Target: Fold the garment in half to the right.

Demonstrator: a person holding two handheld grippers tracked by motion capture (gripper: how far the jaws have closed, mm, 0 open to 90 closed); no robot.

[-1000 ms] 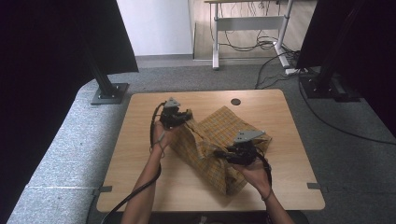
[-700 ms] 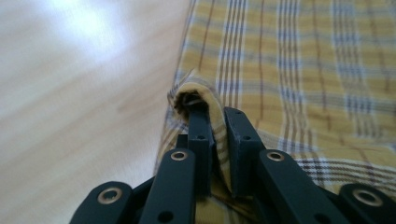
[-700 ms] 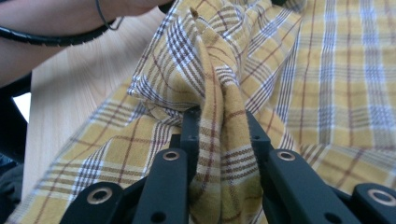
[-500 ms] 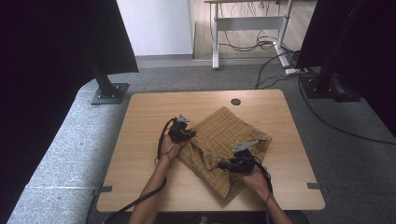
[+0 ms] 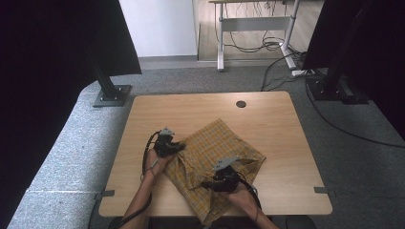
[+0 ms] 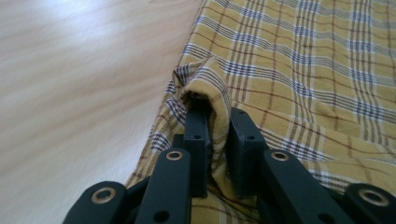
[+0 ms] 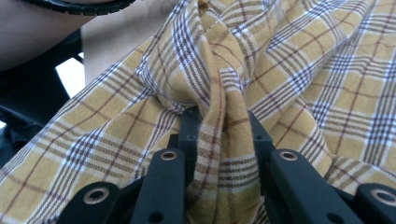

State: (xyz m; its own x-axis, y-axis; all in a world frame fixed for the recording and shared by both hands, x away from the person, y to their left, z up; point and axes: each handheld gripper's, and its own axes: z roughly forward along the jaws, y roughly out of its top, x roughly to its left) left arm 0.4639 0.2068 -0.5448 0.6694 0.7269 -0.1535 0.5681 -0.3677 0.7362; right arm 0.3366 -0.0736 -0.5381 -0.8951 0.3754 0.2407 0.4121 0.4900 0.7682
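Note:
A yellow plaid cloth [image 5: 217, 143] lies rumpled on the wooden table [image 5: 272, 124], and one corner hangs over the front edge. My left gripper [image 5: 180, 146] sits low at the cloth's left corner, shut on a rolled fold of it. In the left gripper view that fold of cloth [image 6: 303, 60] is pinched between the jaws of the left gripper [image 6: 219, 114]. My right gripper [image 5: 206, 184] rests on the near part of the cloth. The right gripper [image 7: 219, 119] is shut on a twisted bunch of the cloth [image 7: 303, 70].
A round cable hole [image 5: 241, 104] sits near the table's far edge. Bare wood shows left, right and behind the cloth. Black stand bases [image 5: 112, 95] and cables [image 5: 282, 47] lie on the grey floor beyond. A forearm [image 7: 37, 32] shows in the right gripper view.
Both grippers have come down and toward the table's front edge with the cloth in them. The cloth, lifted before, now lies lower and flatter on the table.

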